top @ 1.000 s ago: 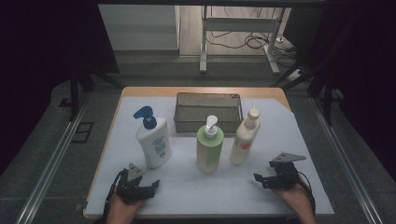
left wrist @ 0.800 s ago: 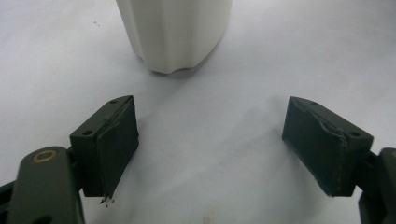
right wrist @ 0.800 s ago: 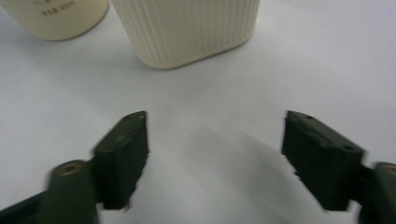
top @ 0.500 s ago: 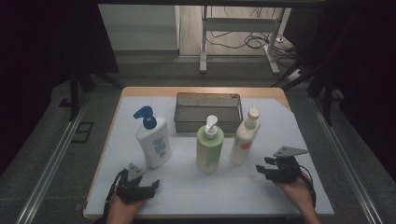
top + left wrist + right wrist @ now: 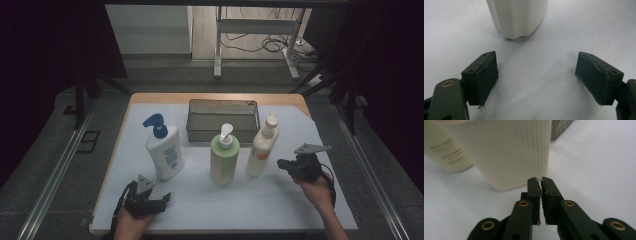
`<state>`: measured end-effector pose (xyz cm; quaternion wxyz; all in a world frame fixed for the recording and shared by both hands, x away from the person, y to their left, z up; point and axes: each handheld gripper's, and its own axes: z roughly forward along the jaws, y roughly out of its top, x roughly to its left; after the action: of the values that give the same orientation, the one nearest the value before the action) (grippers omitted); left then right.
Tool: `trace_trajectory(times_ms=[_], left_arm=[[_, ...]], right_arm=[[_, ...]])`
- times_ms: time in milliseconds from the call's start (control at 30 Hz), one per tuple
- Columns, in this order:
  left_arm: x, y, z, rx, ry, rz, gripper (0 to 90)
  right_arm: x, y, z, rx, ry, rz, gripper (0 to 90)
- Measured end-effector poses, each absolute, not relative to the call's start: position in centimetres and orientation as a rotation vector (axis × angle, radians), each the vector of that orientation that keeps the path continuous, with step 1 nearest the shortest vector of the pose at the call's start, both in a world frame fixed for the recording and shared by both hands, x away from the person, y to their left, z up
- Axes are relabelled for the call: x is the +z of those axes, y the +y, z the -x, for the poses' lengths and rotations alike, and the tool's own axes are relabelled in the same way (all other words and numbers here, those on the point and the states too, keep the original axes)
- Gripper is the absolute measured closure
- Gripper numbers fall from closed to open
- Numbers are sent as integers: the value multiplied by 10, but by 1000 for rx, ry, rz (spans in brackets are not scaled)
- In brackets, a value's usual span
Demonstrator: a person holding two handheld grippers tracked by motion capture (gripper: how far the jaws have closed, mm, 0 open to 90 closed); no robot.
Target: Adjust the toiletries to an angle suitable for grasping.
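The right hand-held gripper [image 5: 281, 164] is held level just right of the cream nozzle bottle [image 5: 261, 146], tips toward it; its jaws have just been closing and now meet with nothing between. The right gripper view resolves the ribbed bottle wall just ahead of the tips. The left hand-held gripper [image 5: 162, 198] rests on the desk [image 5: 300, 130], jaws apart

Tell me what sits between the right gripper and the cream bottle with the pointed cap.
Nothing: in the high view, bare white table cover separates the right gripper from the cream bottle.
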<state>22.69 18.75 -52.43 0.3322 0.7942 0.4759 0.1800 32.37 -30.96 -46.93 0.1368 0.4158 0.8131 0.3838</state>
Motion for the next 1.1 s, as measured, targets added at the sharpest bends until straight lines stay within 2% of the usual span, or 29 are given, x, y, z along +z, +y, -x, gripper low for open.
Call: trace_trajectory(times_ms=[133,633,1100], left_arm=[[-524,188,-227,470,1243,-2077,180],[-524,188,-227,470,1242,-2076,180],[-524,188,-227,469,1242,-2076,180]], right_arm=[[-465,-309,-337,1137,2329,-1220,891],[-460,-299,-387,1159,2329,-1198,876],[-465,-295,-405,1223,2414,-1101,878]])
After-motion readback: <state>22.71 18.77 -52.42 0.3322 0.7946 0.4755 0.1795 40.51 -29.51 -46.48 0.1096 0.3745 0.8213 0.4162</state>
